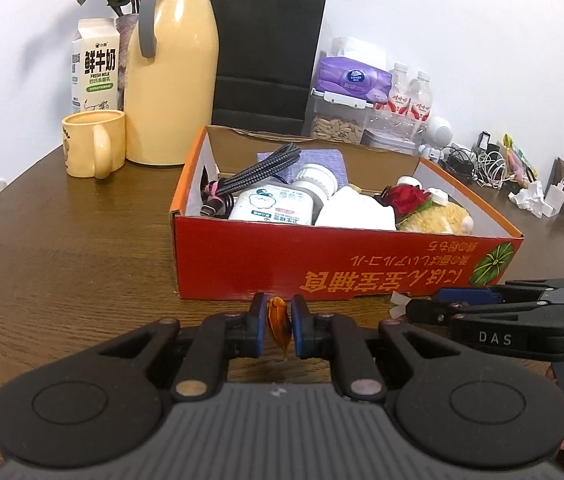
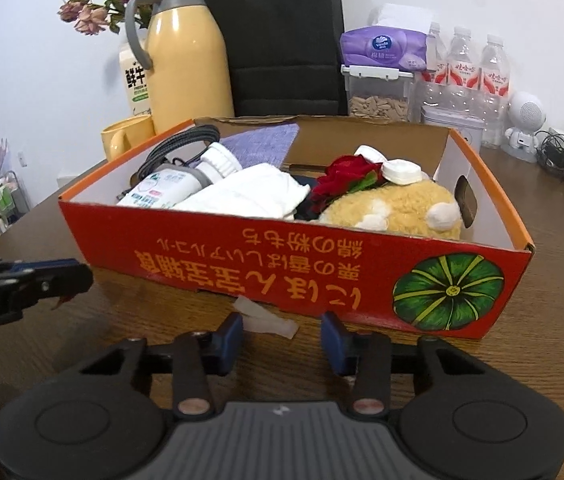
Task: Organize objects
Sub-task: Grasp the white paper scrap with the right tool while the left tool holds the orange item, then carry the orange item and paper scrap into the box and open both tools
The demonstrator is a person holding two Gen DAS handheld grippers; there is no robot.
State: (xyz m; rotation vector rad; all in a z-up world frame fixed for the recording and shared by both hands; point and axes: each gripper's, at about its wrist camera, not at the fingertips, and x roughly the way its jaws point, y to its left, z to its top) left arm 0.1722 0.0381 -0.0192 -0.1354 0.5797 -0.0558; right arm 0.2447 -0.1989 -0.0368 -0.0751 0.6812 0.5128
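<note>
Your right gripper point(image 2: 282, 334), jaws apart, has the white wrapper point(image 2: 266, 318) at twelve o'clock, lying crosswise on the table point(image 2: 142, 320). Your left gripper point(image 1: 280, 326) is clamped on an amber piece point(image 1: 279, 320).

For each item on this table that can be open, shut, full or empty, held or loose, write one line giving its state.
Left gripper: shut on an orange wrapper.
Right gripper: open, nothing gripped.
White scrap: loose on the table, partly between the right fingers.
Red box: open-topped, filled.
Yellow jug: lid on, upright.
Seed container: lid clipped shut.
</note>
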